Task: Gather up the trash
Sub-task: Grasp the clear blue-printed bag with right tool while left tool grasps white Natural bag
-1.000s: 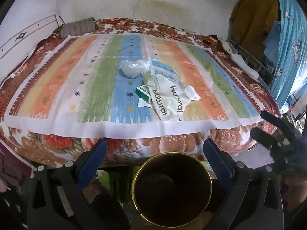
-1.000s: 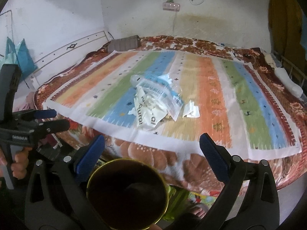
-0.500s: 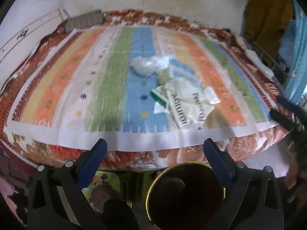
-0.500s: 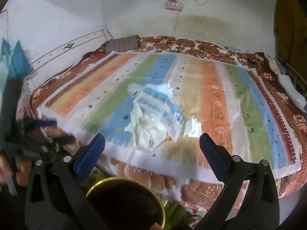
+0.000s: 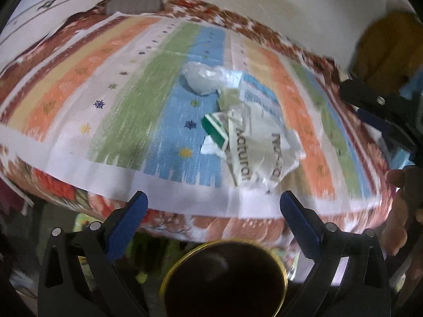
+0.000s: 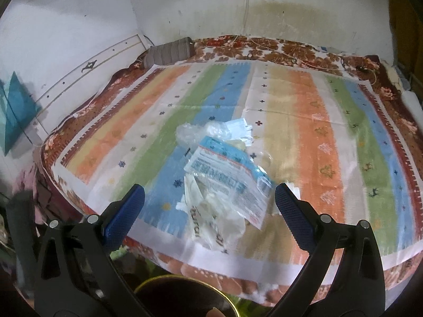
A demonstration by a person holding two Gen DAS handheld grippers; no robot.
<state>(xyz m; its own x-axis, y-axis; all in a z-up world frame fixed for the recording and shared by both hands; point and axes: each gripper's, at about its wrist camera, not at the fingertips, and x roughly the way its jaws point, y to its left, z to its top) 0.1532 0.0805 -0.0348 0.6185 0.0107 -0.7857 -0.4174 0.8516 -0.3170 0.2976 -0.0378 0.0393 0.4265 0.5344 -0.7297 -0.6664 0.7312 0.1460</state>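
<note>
On the striped cloth [image 6: 317,137] covering the bed, a heap of trash [image 6: 224,182] lies near the front edge: crumpled clear plastic [image 5: 203,79], a printed white wrapper [image 5: 253,153] and a green carton [image 5: 215,132]. Both the left gripper [image 5: 212,203] and the right gripper [image 6: 210,196] hang spread wide and empty, short of the heap, above a gold-rimmed dark bin [image 5: 224,277].

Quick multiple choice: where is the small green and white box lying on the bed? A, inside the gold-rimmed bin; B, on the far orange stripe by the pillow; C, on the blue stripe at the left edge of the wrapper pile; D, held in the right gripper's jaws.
C: in the left wrist view the green and white box lies on the blue stripe, tucked against the left edge of the wrapper pile.
</note>
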